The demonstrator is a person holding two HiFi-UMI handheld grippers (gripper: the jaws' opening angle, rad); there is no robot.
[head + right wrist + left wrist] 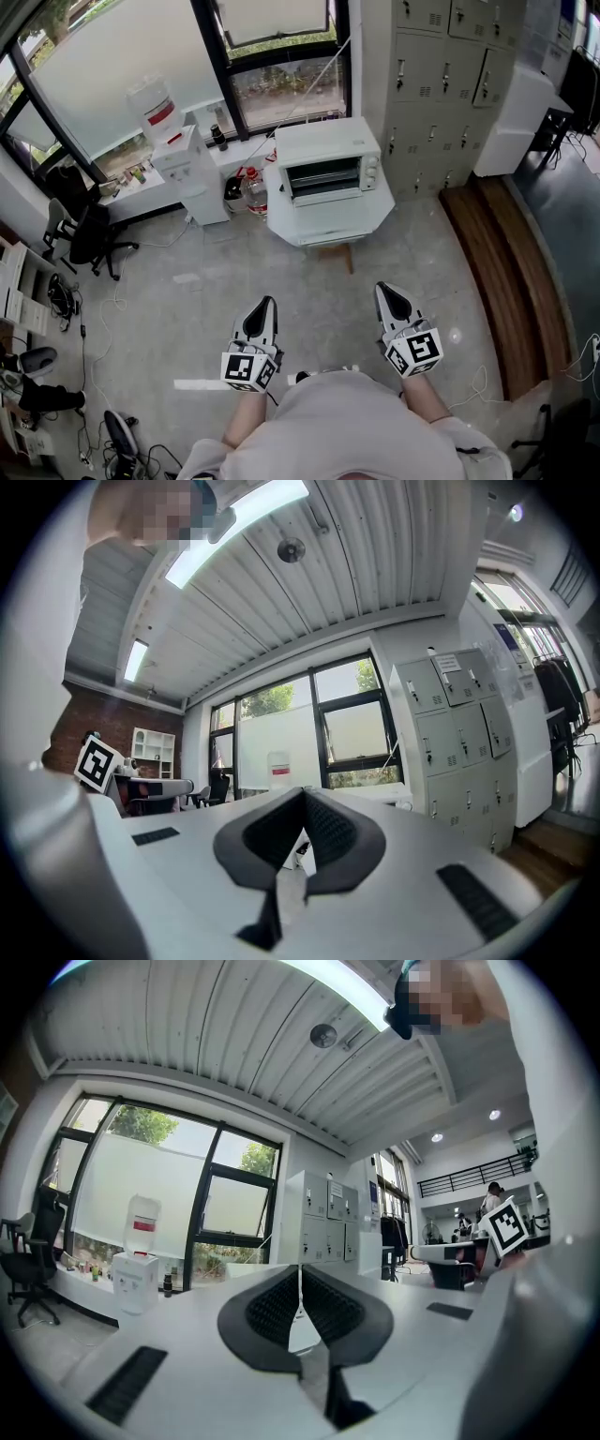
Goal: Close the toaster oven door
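- The left gripper (266,307) was clenched on nothing.
- The toaster oven (326,169) stood on a white table (375,211) straight ahead, well apart from both grippers.
- The right gripper (387,292) was likewise clenched and empty.

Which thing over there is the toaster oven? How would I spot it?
Find the dark-framed window and the grey lockers beside it. Before them, on a white stand, sits the toaster oven: a white box with a dark front, unlike the bottle-topped water dispenser.
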